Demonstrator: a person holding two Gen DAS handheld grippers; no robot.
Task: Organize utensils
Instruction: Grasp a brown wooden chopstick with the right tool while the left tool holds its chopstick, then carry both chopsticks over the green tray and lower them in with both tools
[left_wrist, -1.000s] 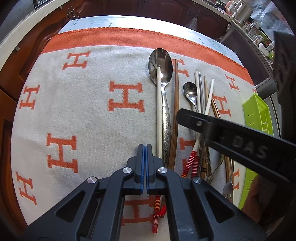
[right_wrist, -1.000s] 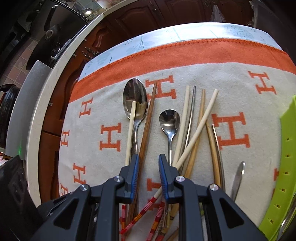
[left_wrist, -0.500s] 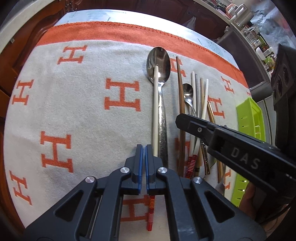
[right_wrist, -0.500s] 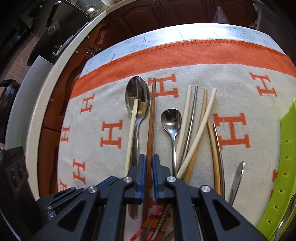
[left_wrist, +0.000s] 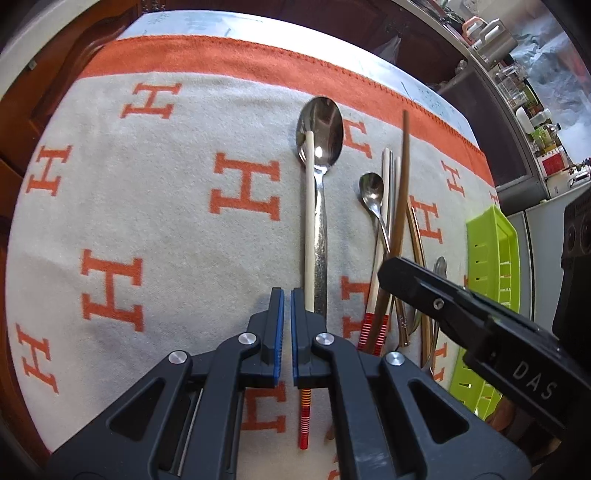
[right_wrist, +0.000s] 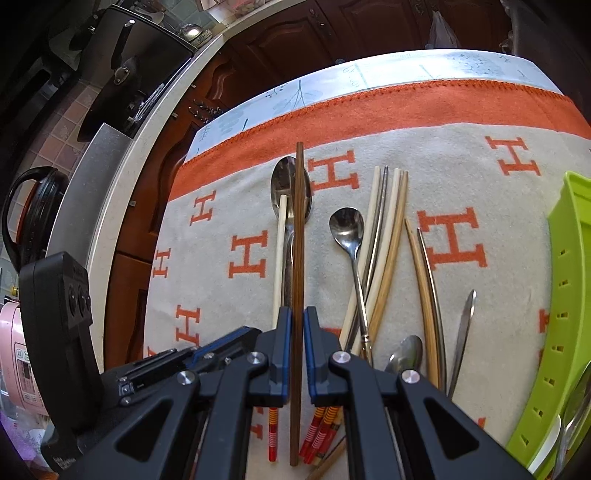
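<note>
The right gripper (right_wrist: 294, 334) jaws clamp 1 brown chopstick (right_wrist: 298, 240), lifted; next, carry it right to the tray (right_wrist: 569, 295). Left gripper (left_wrist: 287, 308) jaws nearly closed, empty.

Pretty bright daylight all over the blanket (left_wrist: 155, 206), soft shadows only. Big spoon (left_wrist: 320, 129) throws a white glare spot off its bowl. Heavy fisheye bend and dark corners at the edges, centre stays sharp, far cabinets (right_wrist: 295, 33) sit dim.

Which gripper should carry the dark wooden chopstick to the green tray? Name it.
Right. The right gripper is clamped on the dark wooden chopstick, beside the green tray; the left gripper holds nothing.
</note>
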